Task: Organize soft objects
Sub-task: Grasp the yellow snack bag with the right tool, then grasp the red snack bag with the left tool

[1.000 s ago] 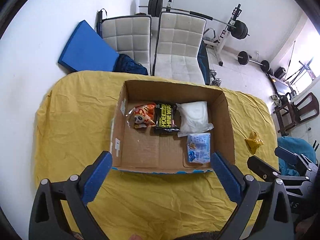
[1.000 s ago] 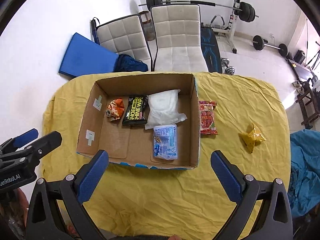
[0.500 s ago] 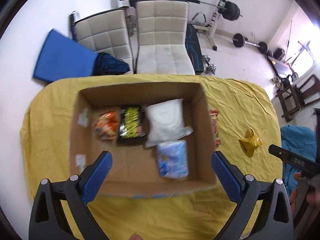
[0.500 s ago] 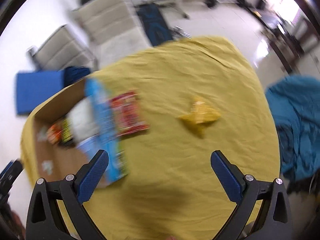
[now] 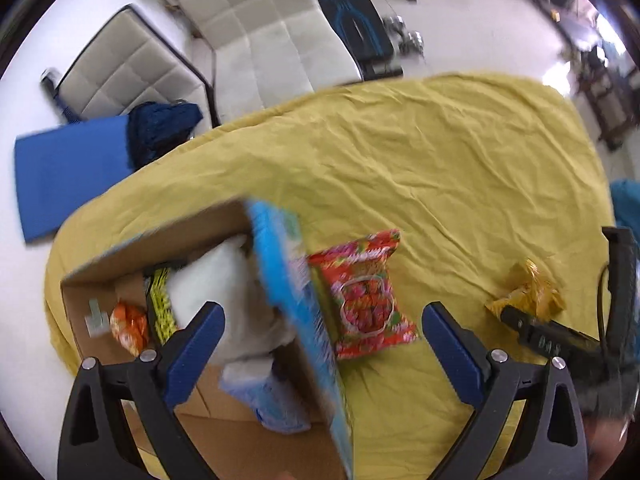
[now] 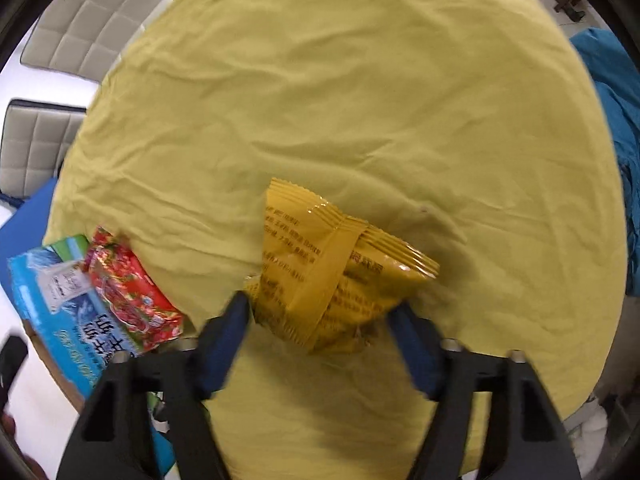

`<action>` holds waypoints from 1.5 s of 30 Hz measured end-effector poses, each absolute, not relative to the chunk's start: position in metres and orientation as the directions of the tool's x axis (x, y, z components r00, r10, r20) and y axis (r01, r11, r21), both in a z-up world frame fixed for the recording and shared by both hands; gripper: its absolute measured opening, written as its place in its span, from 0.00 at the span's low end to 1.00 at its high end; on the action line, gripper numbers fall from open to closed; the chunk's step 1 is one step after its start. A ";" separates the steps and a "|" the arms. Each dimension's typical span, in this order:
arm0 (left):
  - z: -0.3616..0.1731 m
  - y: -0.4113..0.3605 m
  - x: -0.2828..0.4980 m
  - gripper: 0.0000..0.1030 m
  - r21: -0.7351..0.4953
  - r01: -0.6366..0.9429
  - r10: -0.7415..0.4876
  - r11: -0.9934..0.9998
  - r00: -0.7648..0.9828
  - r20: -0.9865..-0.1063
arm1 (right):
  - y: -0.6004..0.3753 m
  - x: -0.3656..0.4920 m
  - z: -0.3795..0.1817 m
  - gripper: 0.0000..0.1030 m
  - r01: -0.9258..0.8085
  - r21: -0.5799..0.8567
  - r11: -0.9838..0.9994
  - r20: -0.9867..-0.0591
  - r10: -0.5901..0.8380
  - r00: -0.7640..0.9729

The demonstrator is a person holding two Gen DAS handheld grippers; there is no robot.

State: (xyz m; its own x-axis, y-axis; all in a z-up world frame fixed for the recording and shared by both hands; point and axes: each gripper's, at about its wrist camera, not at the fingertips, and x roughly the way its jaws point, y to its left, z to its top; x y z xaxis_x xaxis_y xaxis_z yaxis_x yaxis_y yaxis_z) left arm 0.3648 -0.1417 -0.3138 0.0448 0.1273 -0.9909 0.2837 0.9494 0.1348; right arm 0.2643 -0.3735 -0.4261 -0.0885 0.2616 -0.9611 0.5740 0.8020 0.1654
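Observation:
A yellow snack packet point(image 6: 332, 276) lies on the yellow tablecloth between the open fingers of my right gripper point(image 6: 324, 312); the pads stand at its two sides. It also shows in the left wrist view point(image 5: 528, 296), with the right gripper point(image 5: 520, 320) at it. A red snack packet point(image 5: 364, 296) lies beside the cardboard box point(image 5: 304, 304) and shows in the right wrist view point(image 6: 128, 288). My left gripper point(image 5: 320, 320) is open and empty above the box's right wall. In the box lie a white bag point(image 5: 224, 280), an orange packet point(image 5: 128, 322), a black-yellow packet point(image 5: 160, 304) and a blue-white pack point(image 5: 272, 400).
The yellow cloth point(image 6: 340, 100) covers a rounded table. Two white padded chairs point(image 5: 256, 28) stand beyond its far edge, with a blue mat point(image 5: 68, 172) on the floor. A teal cloth point(image 6: 612, 120) lies off the table's right side.
My right gripper has swung right and down to the yellow packet, which now sits between its fingers. My left gripper has shifted right, from over the box to over its right wall.

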 end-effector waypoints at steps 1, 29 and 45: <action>-0.319 -0.152 0.370 0.98 0.159 0.305 0.152 0.939 0.045 -0.987 | -0.372 0.265 -0.432 0.53 0.564 0.174 0.808 -0.958 0.271 -0.092; -0.471 -0.231 0.397 0.92 0.211 0.636 0.443 0.742 -0.230 -0.867 | -0.417 0.279 -0.427 0.51 0.334 0.195 0.922 -0.965 0.241 -0.103; -0.464 -0.215 0.324 0.88 -0.159 0.431 0.052 0.888 -0.438 -0.897 | -0.439 0.264 -0.430 0.51 0.344 0.192 0.919 -0.966 0.239 -0.100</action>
State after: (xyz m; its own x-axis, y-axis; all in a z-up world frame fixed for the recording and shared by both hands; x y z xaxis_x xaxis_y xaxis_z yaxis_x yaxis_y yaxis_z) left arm 0.3241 -0.2148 -0.4636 -0.4383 0.0516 -0.8974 0.4307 0.8883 -0.1593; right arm 0.2638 -0.4386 -0.4300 -0.0999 0.2391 -0.9659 0.3439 0.9192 0.1920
